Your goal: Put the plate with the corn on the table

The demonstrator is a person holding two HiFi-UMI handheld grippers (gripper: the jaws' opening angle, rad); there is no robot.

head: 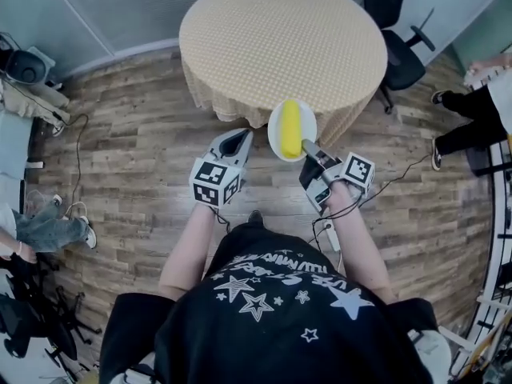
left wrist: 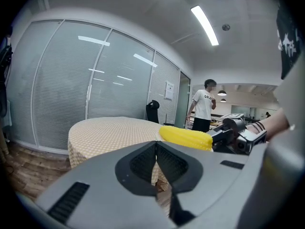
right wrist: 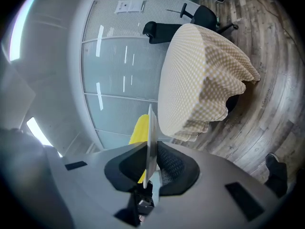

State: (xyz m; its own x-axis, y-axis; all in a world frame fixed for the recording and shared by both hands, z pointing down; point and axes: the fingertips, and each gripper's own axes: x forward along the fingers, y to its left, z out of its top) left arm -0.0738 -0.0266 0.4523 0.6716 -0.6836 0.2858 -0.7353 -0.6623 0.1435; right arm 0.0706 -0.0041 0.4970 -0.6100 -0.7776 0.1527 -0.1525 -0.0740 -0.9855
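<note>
The right gripper [head: 306, 147] is clamped on the rim of a white plate [head: 274, 131], whose thin edge stands between its jaws. A yellow corn cob [head: 290, 126] lies on the plate. The plate is held up at the near edge of the round desk [head: 280, 30] with its checked cloth, above the wooden floor [head: 136, 134]. Just beside it, the left gripper [head: 239, 138] has its jaws together, with nothing between them.

No readable text: shirt print [head: 276, 269] garbled, wall notice [left wrist: 169, 90] too small.
</note>
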